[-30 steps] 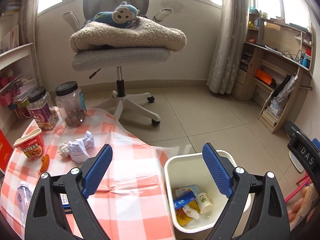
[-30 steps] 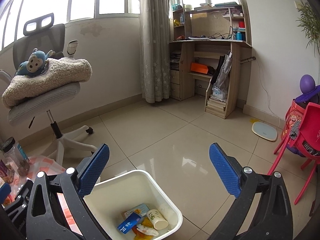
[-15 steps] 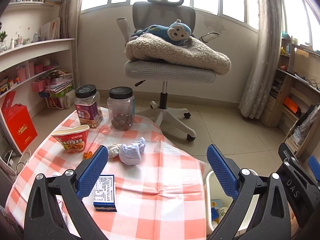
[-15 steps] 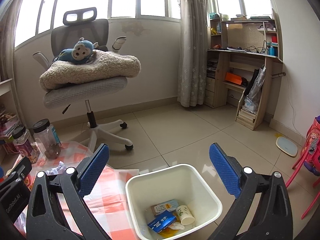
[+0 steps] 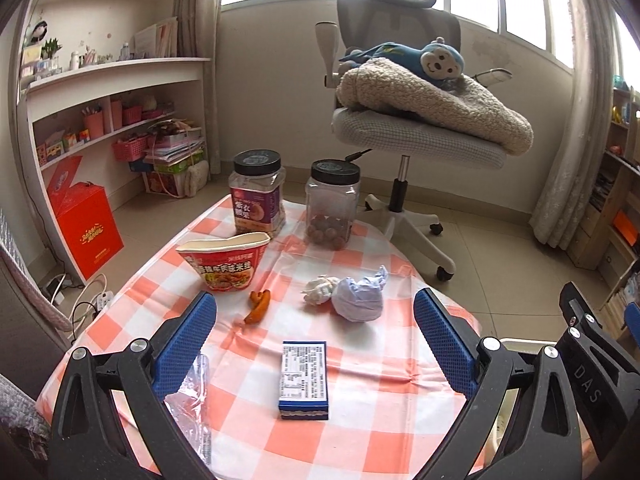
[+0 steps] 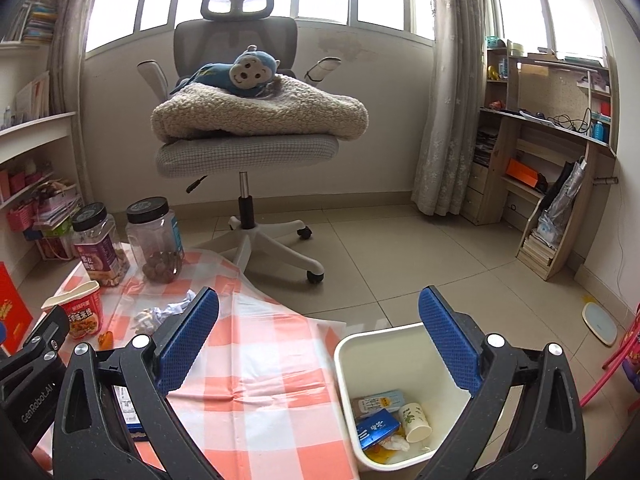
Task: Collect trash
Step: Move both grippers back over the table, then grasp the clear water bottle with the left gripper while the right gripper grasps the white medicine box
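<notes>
Holding both my left gripper (image 5: 315,336) and right gripper (image 6: 319,338) released and empty, I see a blue carton (image 5: 304,380) lying near on the checked tablecloth (image 5: 376,440), white bin (image 6: 400,340) right.

My left gripper (image 5: 316,344), jaws wide and empty, hangs over the checked tablecloth (image 5: 372,432). Between the blue pads (image 5: 184,344) lies a small blue box (image 5: 304,380); beyond, crumpled paper (image 5: 358,300) and a noodle cup (image 5: 224,260).

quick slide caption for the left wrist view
Open left gripper poised over a checked tablecloth with a blue carton, crumpled paper and noodle cup.
</notes>
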`<state>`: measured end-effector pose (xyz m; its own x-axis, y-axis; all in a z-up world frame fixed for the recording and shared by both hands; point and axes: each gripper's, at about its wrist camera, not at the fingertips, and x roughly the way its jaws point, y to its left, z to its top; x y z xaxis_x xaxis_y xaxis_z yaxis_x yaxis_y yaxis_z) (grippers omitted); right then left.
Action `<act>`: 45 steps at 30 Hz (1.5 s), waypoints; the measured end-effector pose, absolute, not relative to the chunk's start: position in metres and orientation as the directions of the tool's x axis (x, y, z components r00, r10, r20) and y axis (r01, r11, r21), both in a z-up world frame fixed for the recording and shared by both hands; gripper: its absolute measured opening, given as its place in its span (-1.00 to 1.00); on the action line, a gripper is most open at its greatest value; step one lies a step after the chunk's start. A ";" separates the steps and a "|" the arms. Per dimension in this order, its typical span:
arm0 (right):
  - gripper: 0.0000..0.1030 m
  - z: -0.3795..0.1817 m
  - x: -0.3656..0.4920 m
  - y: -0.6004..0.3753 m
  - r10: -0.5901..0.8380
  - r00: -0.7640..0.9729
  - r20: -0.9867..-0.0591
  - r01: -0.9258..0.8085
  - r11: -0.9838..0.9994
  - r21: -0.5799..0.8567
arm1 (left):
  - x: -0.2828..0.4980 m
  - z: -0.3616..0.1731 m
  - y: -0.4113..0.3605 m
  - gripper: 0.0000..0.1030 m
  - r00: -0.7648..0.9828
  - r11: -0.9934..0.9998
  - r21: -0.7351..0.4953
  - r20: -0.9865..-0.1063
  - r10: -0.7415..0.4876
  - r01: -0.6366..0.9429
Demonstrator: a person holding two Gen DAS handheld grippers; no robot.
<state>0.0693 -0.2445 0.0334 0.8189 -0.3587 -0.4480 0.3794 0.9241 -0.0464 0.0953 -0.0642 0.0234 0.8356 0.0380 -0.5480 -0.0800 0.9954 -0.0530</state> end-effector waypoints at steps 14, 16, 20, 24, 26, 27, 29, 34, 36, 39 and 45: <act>0.86 0.006 0.115 -0.176 -0.211 0.776 -0.594 0.223 0.973 -0.055 | 0.150 -0.056 0.046 0.86 0.523 0.973 0.021 -0.841 0.141 -0.229; 0.86 0.000 0.124 -0.172 -0.176 0.748 -0.640 0.199 0.979 -0.037 | 0.163 -0.074 0.063 0.86 0.430 0.975 0.008 -0.897 0.105 -0.220; 0.86 -0.018 0.143 -0.167 -0.109 0.674 -0.731 0.162 0.987 0.002 | 0.181 -0.103 0.080 0.86 0.256 0.987 -0.003 -0.966 0.038 -0.161; 0.86 -0.039 0.163 -0.164 -0.016 0.584 -0.812 0.138 0.987 0.080 | 0.188 -0.128 0.092 0.86 0.139 0.983 -0.088 -0.988 -0.065 -0.161; 0.86 -0.052 0.171 -0.163 0.035 0.536 -0.844 0.137 0.982 0.128 | 0.189 -0.143 0.097 0.86 0.084 0.961 -0.193 -0.980 -0.179 -0.199; 0.86 -0.058 0.174 -0.162 0.052 0.515 -0.856 0.142 0.979 0.145 | 0.189 -0.150 0.098 0.86 0.063 0.947 -0.237 -0.971 -0.229 -0.216; 0.86 -0.069 0.180 -0.161 0.072 0.479 -0.875 0.153 0.974 0.164 | 0.187 -0.161 0.097 0.85 0.037 0.937 -0.265 -0.964 -0.263 -0.227; 0.86 -0.089 0.192 -0.146 0.069 0.424 -0.903 0.119 0.984 0.131 | 0.180 -0.144 0.095 0.15 0.108 0.959 -0.245 -0.967 -0.231 -0.141; 0.86 -0.096 0.195 -0.135 0.057 0.415 -0.908 0.088 0.991 0.102 | 0.173 -0.133 0.102 0.14 0.150 0.956 -0.257 -0.960 -0.236 -0.143; 0.86 -0.107 0.200 -0.116 0.044 0.397 -0.917 0.026 0.998 0.059 | 0.162 -0.118 0.111 0.14 0.199 0.951 -0.276 -0.949 -0.246 -0.142; 0.86 -0.134 0.208 -0.080 0.007 0.365 -0.931 -0.064 0.998 -0.018 | 0.151 -0.087 0.126 0.13 0.290 0.954 -0.268 -0.931 -0.222 -0.132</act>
